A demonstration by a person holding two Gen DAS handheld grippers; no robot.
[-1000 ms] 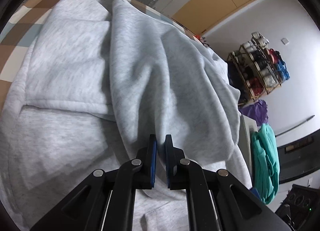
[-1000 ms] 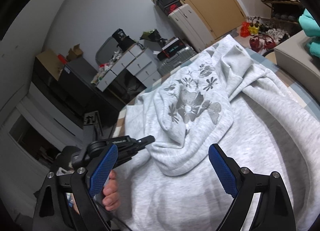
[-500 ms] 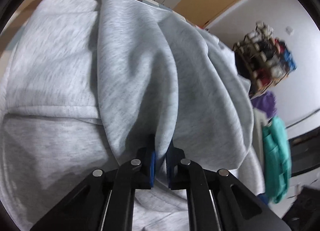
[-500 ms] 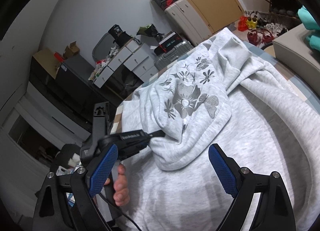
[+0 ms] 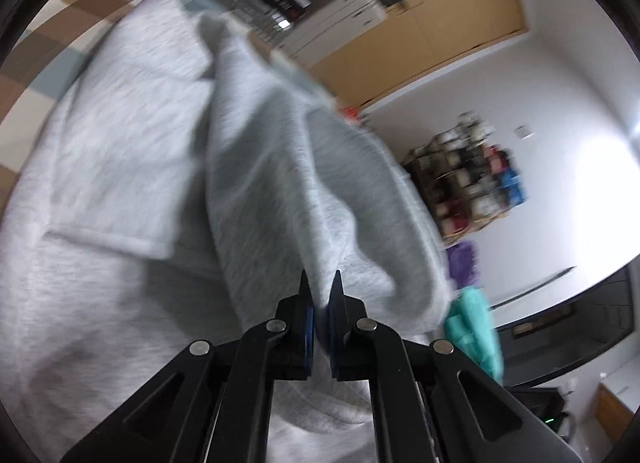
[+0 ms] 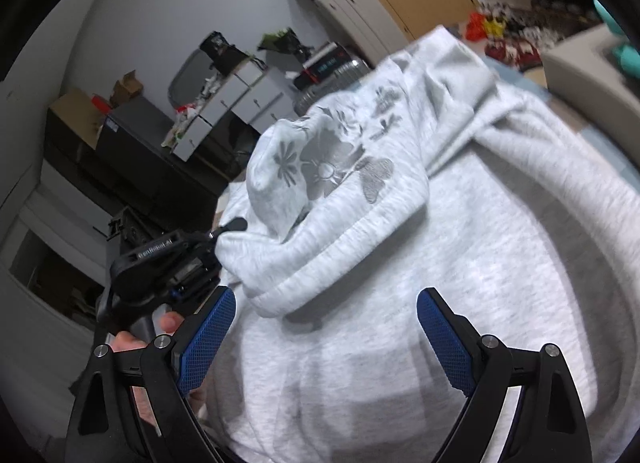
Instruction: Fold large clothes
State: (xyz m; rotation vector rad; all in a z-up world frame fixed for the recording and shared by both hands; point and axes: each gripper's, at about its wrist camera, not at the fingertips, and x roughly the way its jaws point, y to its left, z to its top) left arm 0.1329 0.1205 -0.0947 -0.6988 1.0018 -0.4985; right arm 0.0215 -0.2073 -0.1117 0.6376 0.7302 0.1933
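Observation:
A light grey sweatshirt (image 5: 120, 151) with a dark flower print (image 6: 328, 167) lies spread over a checked surface (image 5: 48, 31). My left gripper (image 5: 320, 287) is shut on a raised fold of the sweatshirt, which hangs in a ridge from its tips. In the right wrist view that same left gripper (image 6: 230, 229) pinches the hem at the left, lifting the printed part off the rest. My right gripper (image 6: 324, 327) stands wide open above the flat grey cloth, nothing between its blue pads (image 6: 208, 339).
A teal garment (image 5: 476, 331) lies on a pale ledge to the right. A shoe rack (image 5: 468, 183) stands against the white wall. Drawers and a suitcase (image 6: 332, 75) sit beyond the far edge. A hand (image 6: 136, 339) holds the left gripper's handle.
My left gripper closed fully on the fold and pulled it up and across; the printed part has lifted higher off the cloth. The right gripper stays open and almost still.

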